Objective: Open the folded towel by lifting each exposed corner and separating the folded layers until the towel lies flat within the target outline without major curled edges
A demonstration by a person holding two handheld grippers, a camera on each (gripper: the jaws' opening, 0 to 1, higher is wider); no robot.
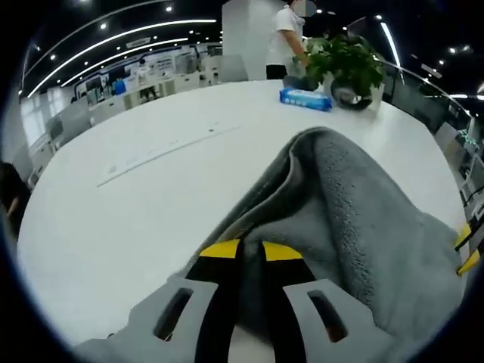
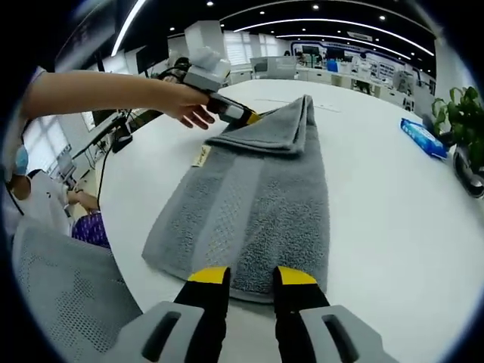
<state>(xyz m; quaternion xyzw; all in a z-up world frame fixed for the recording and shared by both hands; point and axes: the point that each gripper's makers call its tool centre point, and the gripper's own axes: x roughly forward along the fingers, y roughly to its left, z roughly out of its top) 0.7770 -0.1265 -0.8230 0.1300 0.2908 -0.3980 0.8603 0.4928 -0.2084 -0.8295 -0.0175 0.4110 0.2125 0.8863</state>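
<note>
One grey towel lies partly folded.

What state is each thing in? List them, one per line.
towel: partly folded, far end lifted
left gripper: shut on towel
right gripper: jaws at towel's near edge, grip unclear
blue packet: lying flat on table
potted plant: upright

A broad white table with a curved edge carries a grey towel, stretched lengthwise from the near edge toward the middle, its far end folded into a raised ridge. Toward the far edge lie a blue packet and, just beside it, a potted plant. A faint outline marks the tabletop.
</note>
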